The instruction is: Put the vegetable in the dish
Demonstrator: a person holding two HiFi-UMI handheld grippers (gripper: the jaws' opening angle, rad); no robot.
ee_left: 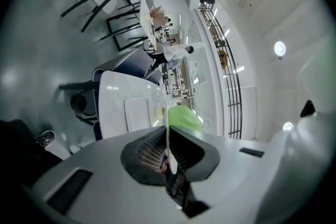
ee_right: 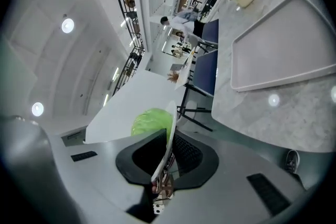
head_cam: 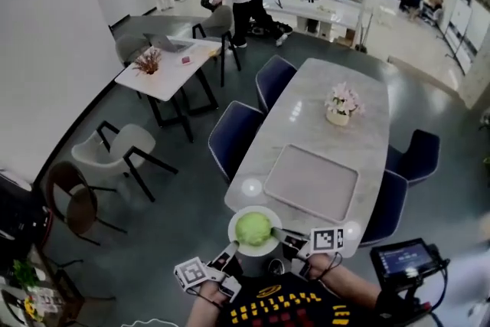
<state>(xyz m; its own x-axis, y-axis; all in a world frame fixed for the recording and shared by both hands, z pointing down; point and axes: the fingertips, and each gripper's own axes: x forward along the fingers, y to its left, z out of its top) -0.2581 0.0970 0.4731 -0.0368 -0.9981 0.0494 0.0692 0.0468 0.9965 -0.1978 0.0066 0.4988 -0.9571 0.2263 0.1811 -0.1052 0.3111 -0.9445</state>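
Head view: left gripper (head_cam: 231, 248) and right gripper (head_cam: 282, 236) close-in, jaws tight on dish (head_cam: 261, 251) rim, vegetable (head_cam: 253, 228) atop.

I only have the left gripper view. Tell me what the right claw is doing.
Observer: The right claw is shut on the rim of the same white dish, on the side opposite the left claw.
Operator: Give me the vegetable's position from above.
Observer: In the head view the green vegetable sits in the middle of the dish, inside the rim.
Operator: Report where the dish is against the table.
Observer: It is at the near end of the marble table, short of the grey tray. I cannot tell whether it rests there.
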